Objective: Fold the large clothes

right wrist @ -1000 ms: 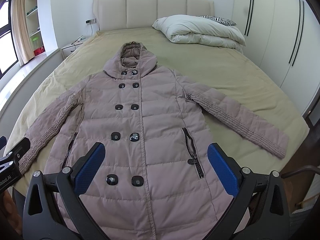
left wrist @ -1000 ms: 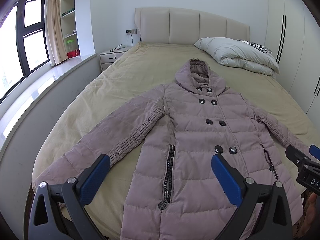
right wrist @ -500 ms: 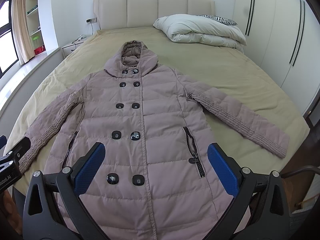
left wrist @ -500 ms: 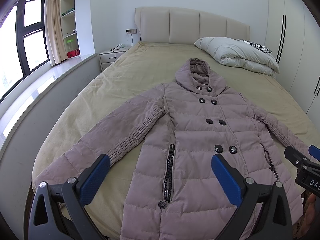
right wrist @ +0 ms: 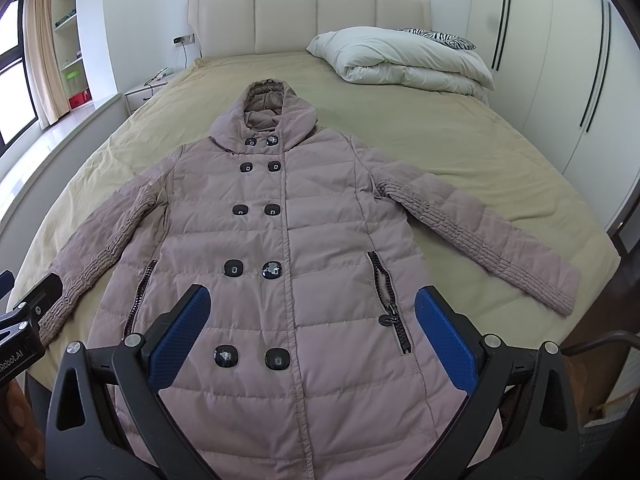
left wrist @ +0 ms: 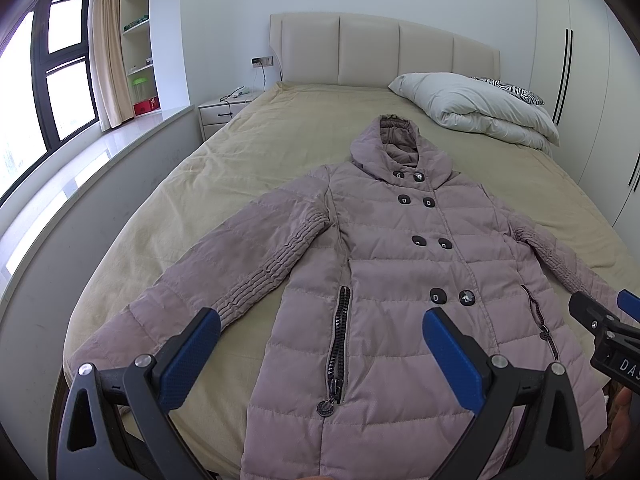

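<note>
Hem of the mauve quilted hooded coat (right wrist: 304, 248) cut off by the bottom edge in both views. Zebra-print pillow (right wrist: 436, 36) mostly hidden behind the folded white duvet (right wrist: 404, 60). Small items on the white bedside cabinet (left wrist: 224, 110) and wall shelves (left wrist: 138, 28) too small to identify.

We count one coat (right wrist: 296, 240) spread on one bed (right wrist: 460, 140), ten buttons (right wrist: 234, 269) down its front, two zip pockets (right wrist: 390, 300), one folded duvet (right wrist: 404, 62) beyond its hood, and two grippers (right wrist: 312, 324) (left wrist: 320, 344).
</note>
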A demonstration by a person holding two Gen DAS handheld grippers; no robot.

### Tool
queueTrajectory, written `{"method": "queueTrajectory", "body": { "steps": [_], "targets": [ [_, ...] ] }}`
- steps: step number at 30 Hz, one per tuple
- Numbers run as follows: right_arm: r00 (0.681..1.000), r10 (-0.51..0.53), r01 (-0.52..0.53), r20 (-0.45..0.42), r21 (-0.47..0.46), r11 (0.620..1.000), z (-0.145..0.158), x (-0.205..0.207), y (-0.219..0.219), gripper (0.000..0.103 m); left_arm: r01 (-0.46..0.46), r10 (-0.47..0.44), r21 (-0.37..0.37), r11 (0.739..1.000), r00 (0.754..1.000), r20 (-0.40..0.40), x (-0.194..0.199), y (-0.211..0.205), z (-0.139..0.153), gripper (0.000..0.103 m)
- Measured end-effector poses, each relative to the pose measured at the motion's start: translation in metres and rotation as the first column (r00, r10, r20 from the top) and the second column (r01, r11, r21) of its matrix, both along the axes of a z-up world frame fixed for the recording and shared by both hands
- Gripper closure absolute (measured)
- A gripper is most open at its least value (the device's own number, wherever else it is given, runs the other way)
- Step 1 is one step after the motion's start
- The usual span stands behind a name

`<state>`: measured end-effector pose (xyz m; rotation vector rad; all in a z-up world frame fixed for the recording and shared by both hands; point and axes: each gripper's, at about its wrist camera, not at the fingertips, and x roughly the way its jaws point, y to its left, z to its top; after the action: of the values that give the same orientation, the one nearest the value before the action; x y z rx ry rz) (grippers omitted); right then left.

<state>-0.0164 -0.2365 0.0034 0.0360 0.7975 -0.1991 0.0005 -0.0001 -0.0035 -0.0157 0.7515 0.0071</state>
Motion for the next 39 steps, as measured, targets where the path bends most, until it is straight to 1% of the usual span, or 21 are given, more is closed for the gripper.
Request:
{"method": "queueTrajectory", "body": {
  "steps": [11,14,15,16,18,19,20,21,23,24,27,29,30,31,32,33,34,35,36,37,39],
  "targets": [
    [1.0,0.005,-0.005,-0.007,0.002,1.0,-0.002,0.002,0.002,0.0,-0.006,0.006,0.007,1.0,1.0,0.002,-0.003,0.004,-0.005,0.0],
    [1.0,0.006,-0.006,-0.008,0.001,1.0,-0.003,0.002,0.004,0.0,-0.019,0.019,0.012,1.0,1.0,0.007,-0.008,0.005,-0.012,0.0],
    [1.0,0.007,-0.007,-0.01,0.001,1.0,-0.004,0.002,0.005,0.0,-0.019,0.019,0.005,1.0,1.0,0.006,-0.008,0.006,-0.014,0.0],
    [1.0,0.009,-0.009,-0.011,0.002,1.0,-0.006,0.002,0.006,0.0,-0.016,0.016,-0.005,1.0,1.0,0.005,-0.01,0.007,-0.025,0.0],
    [1.0,0.015,-0.015,-0.015,0.008,1.0,-0.008,0.003,0.006,0.0,-0.012,0.012,-0.023,1.0,1.0,0.005,-0.01,0.012,-0.026,0.0],
    [1.0,0.019,-0.019,-0.017,0.015,1.0,-0.01,0.004,0.006,0.0,-0.01,0.01,-0.043,0.999,1.0,-0.003,-0.011,0.016,-0.03,0.0],
    [1.0,0.024,-0.023,-0.019,0.025,0.999,-0.012,0.005,0.005,0.0,-0.007,0.006,-0.083,0.997,1.0,-0.017,-0.009,0.022,-0.027,0.0],
    [0.999,0.029,-0.028,-0.022,0.036,0.999,-0.014,0.007,0.003,0.0,-0.01,0.005,-0.151,0.989,0.999,-0.035,-0.009,0.032,-0.032,0.0],
    [0.998,0.045,-0.042,-0.032,0.072,0.997,-0.02,0.009,0.002,0.0,-0.031,0.013,-0.262,0.965,0.997,-0.072,-0.006,0.053,-0.043,0.0],
    [0.998,0.057,-0.054,-0.037,0.094,0.994,-0.024,0.01,0.002,0.0,-0.05,0.026,-0.313,0.948,0.996,-0.082,-0.007,0.065,-0.05,0.0],
    [0.995,0.087,-0.08,-0.045,0.135,0.988,-0.035,0.012,0.007,0.0,-0.133,0.11,-0.464,0.876,0.991,-0.076,-0.018,0.108,-0.069,0.0],
    [0.993,0.11,-0.1,-0.049,0.16,0.982,-0.042,0.013,0.011,0.0,-0.196,0.192,-0.548,0.814,0.979,-0.065,-0.028,0.134,-0.08,0.0],
    [0.992,0.119,-0.109,-0.051,0.172,0.979,-0.045,0.015,0.013,0.0,-0.224,0.215,-0.574,0.787,0.973,-0.085,-0.03,0.146,-0.086,0.0],
    [0.99,0.13,-0.118,-0.052,0.186,0.975,-0.048,0.016,0.016,0.0,-0.263,0.231,-0.591,0.763,0.964,-0.132,-0.033,0.157,-0.094,0.0],
    [0.989,0.139,-0.127,-0.052,0.195,0.972,-0.05,0.017,0.018,0.0,-0.308,0.248,-0.621,0.721,0.951,-0.185,-0.035,0.169,-0.103,0.0],
    [0.987,0.151,-0.137,-0.051,0.205,0.969,-0.052,0.018,0.021,0.0,-0.342,0.27,-0.673,0.655,0.939,-0.214,-0.039,0.181,-0.112,0.0],
    [0.986,0.158,-0.144,-0.05,0.211,0.967,-0.053,0.018,0.023,0.0,-0.37,0.311,-0.729,0.575,0.924,-0.223,-0.048,0.194,-0.12,0.001],
    [0.985,0.165,-0.15,-0.05,0.216,0.965,-0.053,0.019,0.024,0.0,-0.402,0.363,-0.758,0.513,0.902,-0.233,-0.056,0.205,-0.128,0.002],
    [0.984,0.172,-0.157,-0.05,0.22,0.963,-0.054,0.02,0.025,0.0,-0.433,0.41,-0.769,0.471,0.879,-0.244,-0.063,0.214,-0.134,0.002],
    [0.983,0.177,-0.161,-0.05,0.225,0.961,-0.055,0.02,0.025,0.0,-0.449,0.442,-0.781,0.434,0.861,-0.25,-0.067,0.221,-0.14,0.002],
    [0.983,0.174,-0.158,-0.051,0.23,0.96,-0.057,0.021,0.023,0.0,-0.472,0.497,-0.808,0.354,0.826,-0.265,-0.075,0.231,-0.152,0.007]
  ]
}}
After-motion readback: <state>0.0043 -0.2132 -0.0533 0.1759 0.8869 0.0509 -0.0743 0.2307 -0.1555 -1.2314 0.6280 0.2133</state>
